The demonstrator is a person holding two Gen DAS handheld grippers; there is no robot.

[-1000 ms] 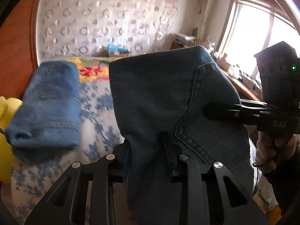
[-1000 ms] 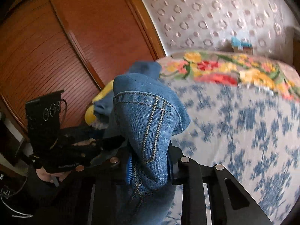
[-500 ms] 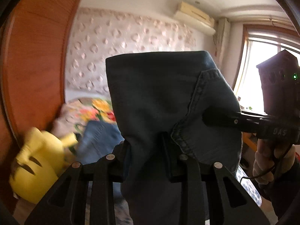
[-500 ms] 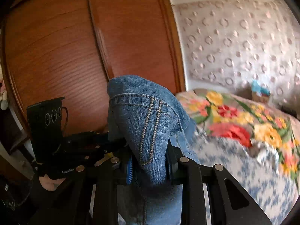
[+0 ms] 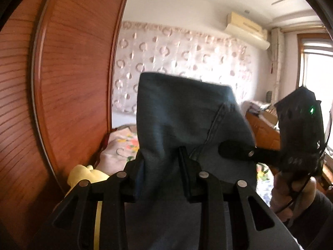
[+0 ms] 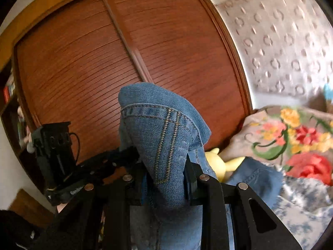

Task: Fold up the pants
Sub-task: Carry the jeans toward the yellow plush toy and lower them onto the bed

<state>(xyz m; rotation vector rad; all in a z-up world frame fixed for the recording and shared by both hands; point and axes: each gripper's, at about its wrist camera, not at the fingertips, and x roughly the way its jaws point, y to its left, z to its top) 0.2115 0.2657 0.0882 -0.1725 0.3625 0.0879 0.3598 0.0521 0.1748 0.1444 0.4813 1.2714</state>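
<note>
Pants (image 5: 187, 125) stand pinched between both fingers of each hand-held gripper, left (image 5: 160, 173) and right (image 6: 165, 177).

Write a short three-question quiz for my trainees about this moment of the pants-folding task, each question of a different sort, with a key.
1. True or false: the left hand-held gripper is closed on the blue denim jeans.
2. Multiple choice: in the right wrist view, what lies on the bed just past the right hand-held gripper? A) a yellow plush toy B) a green book C) a white mug
3. Fill in: behind the jeans stands a reddish-brown wooden ______ with slatted doors.

Key: 1 true; 2 A; 3 wardrobe.
</note>
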